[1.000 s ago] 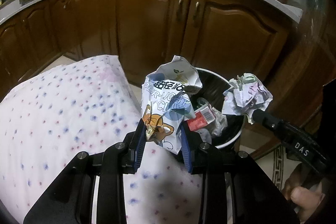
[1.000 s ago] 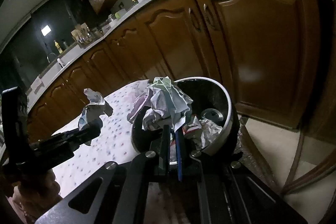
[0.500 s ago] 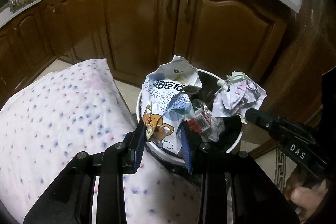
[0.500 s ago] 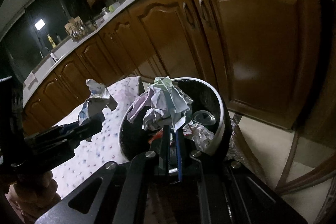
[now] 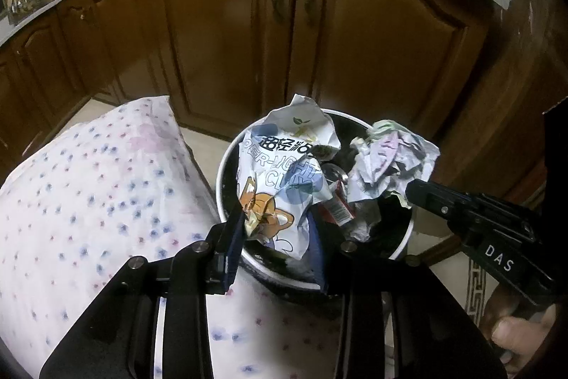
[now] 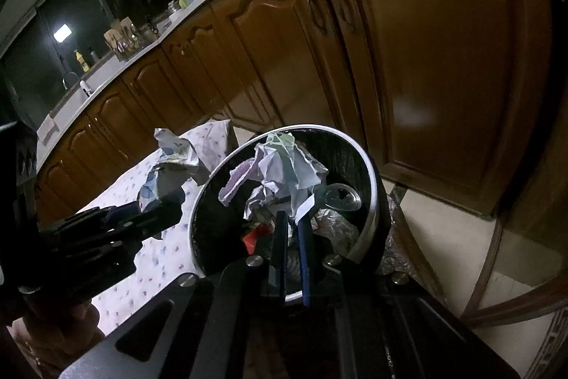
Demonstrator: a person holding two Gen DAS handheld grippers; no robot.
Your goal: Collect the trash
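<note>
My left gripper [image 5: 278,217] is shut on a crumpled printed wrapper [image 5: 280,173] with a cartoon on it, held over the near left part of a round black trash bin [image 5: 227,162]. My right gripper [image 6: 294,219] is shut on a crumpled paper ball [image 6: 284,166] and holds it above the bin [image 6: 369,201]. The paper ball [image 5: 390,162] and right gripper [image 5: 417,192] also show in the left wrist view; the wrapper [image 6: 170,162] and left gripper [image 6: 167,205] show in the right wrist view. The bin holds a red packet [image 5: 337,206], foil and a can.
A table with a white dotted cloth [image 5: 88,194] stands left of the bin. Brown kitchen cabinets [image 5: 355,41] under a pale counter run behind it. The floor is pale tile [image 6: 440,226] with a wooden curved edge at right.
Both grippers have moved forward and down toward the bin, with the wrapper and paper ball still held. The bin now sits larger and more under both loads.
</note>
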